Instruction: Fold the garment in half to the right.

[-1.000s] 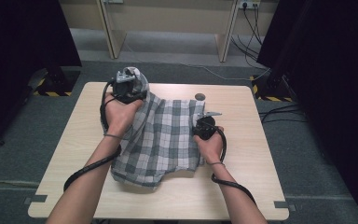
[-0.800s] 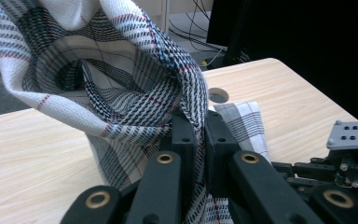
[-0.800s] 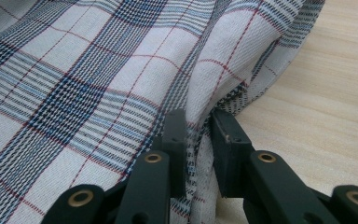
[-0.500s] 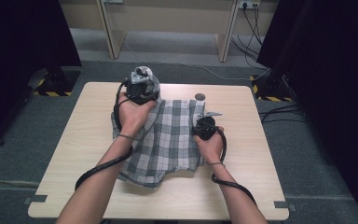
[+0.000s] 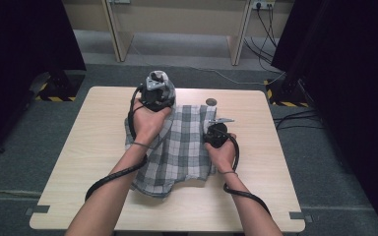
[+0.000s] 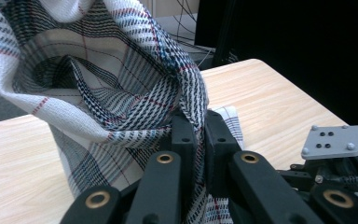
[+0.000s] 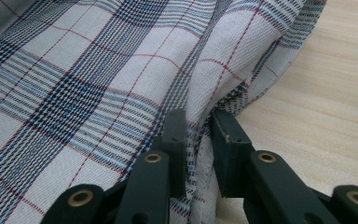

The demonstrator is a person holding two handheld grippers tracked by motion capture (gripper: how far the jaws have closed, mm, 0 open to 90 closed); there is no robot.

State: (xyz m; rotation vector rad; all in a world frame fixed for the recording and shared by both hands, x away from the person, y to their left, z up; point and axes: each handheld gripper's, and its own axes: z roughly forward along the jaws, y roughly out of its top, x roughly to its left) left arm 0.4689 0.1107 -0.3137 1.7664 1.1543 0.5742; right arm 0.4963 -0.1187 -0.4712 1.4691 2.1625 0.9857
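— jaws? both pinching the cloth: left gripper lifts a far corner, right gripper clamps the right edge.
— why?
— probably to fold it; cloth lies mid-table.

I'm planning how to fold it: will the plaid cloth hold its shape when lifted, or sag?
The plaid cloth probably sags: above the left gripper it droops in soft folds. It seems light, since a thin pinch in the right gripper raises its edge. On the wooden table it would likely bunch, not slide flat.
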